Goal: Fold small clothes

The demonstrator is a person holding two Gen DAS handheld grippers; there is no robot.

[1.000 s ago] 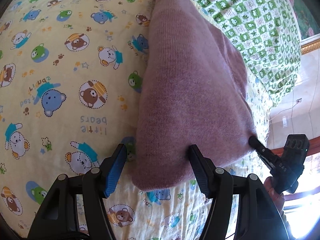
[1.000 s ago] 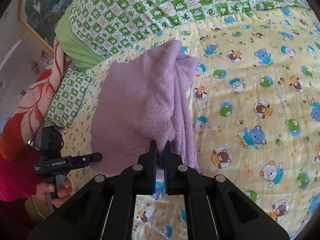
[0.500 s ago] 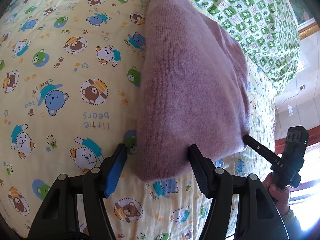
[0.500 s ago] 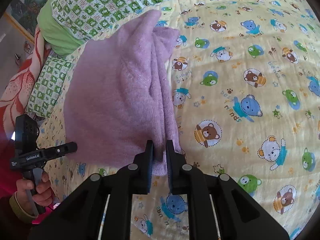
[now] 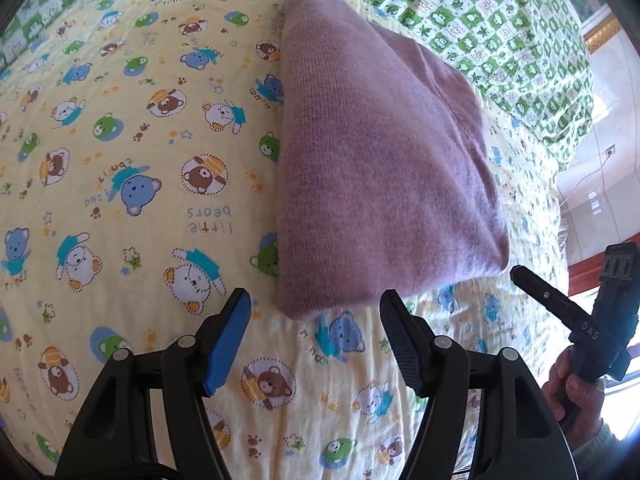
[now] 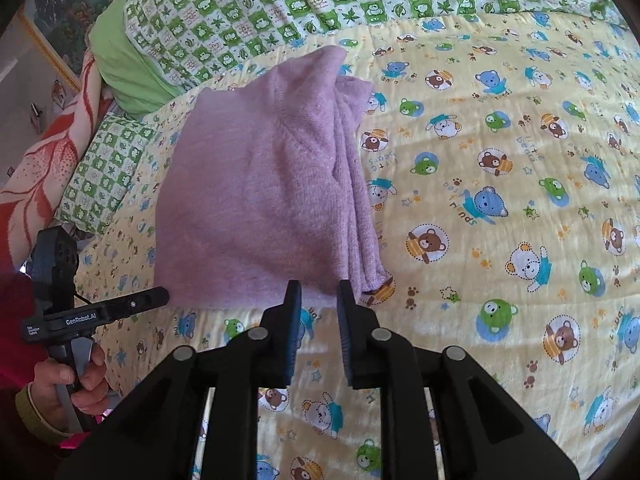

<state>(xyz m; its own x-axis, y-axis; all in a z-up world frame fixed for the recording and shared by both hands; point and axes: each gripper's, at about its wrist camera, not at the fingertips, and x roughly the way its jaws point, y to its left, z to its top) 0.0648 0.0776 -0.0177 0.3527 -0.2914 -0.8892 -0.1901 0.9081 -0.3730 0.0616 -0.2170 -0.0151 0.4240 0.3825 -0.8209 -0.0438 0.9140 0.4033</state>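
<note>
A folded purple knit garment (image 5: 384, 168) (image 6: 256, 200) lies on the yellow bear-print quilt (image 5: 120, 160). My left gripper (image 5: 314, 308) hovers just short of its near corner, jaws wide and still opening; the corner shows in the gap, but neither pad touches it. In the right wrist view its tip (image 6: 160, 294) sits left of the garment. My right gripper (image 6: 320, 294) stands just short of the garment's near edge, jaws opening a little way apart, with nothing gripped. Its layered folds (image 6: 360, 208) run along the right side. The left wrist view shows the right gripper (image 5: 518, 274) beside the garment's right corner.
A green checked quilt (image 6: 320, 0) (image 5: 500, 20) lies bunched behind the garment. A small checked pillow (image 6: 104, 168) and a red floral blanket (image 6: 40, 160) lie at the left. A person's hands (image 6: 68, 376) (image 5: 576, 392) hold the gripper handles. A wall and window frame (image 5: 592, 208) stand beyond the bed edge.
The right gripper, shut on the garment's near edge before, has opened and drawn back from it. The left gripper has pulled back from the near corner. The garment lies flat.
</note>
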